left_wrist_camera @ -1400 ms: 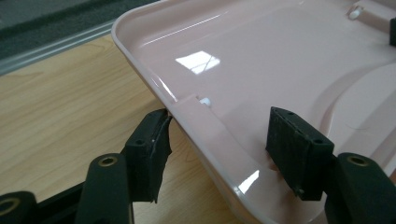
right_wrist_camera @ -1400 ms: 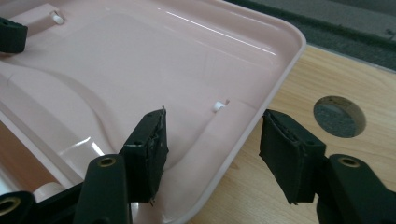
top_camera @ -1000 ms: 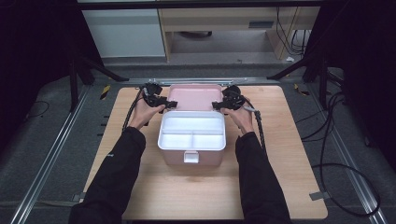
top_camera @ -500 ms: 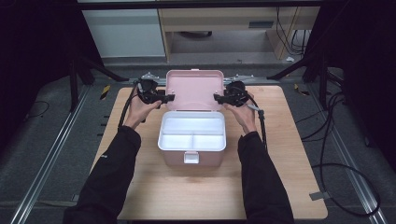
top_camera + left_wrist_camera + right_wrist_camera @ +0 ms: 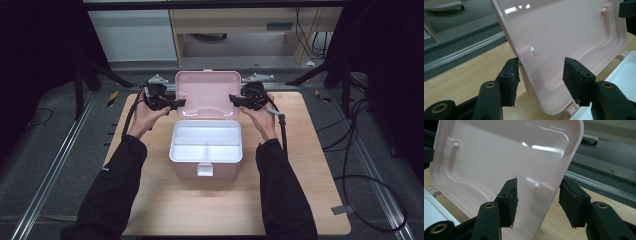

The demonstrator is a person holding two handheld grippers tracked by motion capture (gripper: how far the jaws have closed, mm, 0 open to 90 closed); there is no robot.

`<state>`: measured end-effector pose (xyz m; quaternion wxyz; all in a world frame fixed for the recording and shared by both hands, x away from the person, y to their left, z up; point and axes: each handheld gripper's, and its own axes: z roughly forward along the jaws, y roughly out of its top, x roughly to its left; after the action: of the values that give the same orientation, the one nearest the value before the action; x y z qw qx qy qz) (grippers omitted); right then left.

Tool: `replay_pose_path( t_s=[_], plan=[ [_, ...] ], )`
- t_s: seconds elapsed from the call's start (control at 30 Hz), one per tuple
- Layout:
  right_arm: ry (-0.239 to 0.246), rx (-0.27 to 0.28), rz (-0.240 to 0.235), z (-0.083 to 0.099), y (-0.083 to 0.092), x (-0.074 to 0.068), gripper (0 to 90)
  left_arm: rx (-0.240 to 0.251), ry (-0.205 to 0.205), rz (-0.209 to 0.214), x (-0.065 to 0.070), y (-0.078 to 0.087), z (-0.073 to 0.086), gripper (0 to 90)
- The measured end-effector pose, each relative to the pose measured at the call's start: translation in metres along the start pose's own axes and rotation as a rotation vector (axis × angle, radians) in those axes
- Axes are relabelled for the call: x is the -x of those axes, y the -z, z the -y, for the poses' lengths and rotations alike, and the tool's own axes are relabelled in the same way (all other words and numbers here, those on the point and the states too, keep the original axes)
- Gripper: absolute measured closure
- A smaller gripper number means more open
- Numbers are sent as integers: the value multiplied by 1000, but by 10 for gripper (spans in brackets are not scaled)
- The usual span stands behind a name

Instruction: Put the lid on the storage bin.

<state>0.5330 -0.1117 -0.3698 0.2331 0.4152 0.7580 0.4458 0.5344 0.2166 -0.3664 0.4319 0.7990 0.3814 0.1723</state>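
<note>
Both grippers straddle the raised pink lid.

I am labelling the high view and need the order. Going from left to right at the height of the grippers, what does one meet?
Left gripper → pink lid → right gripper. The lid stands raised between the two grippers, above the white tray of the box.

Pink box on table, lid raised upright, white tray inside
</note>
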Motion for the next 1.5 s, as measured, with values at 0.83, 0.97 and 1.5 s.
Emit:
replay_pose_path(
  t_s=[0.83,0.97,1.5],
  plan=[
    [110,-1,23,-7,43,-24,492,3,-112,-19,25,37,-2,514],
    [117,-2,25,-5,51,-27,492,-5,-143,-36,33,42,-2,515],
    [160,5,0,9,85,-45,553,-4,-198,-24,56,71,18,554]
  ],
)
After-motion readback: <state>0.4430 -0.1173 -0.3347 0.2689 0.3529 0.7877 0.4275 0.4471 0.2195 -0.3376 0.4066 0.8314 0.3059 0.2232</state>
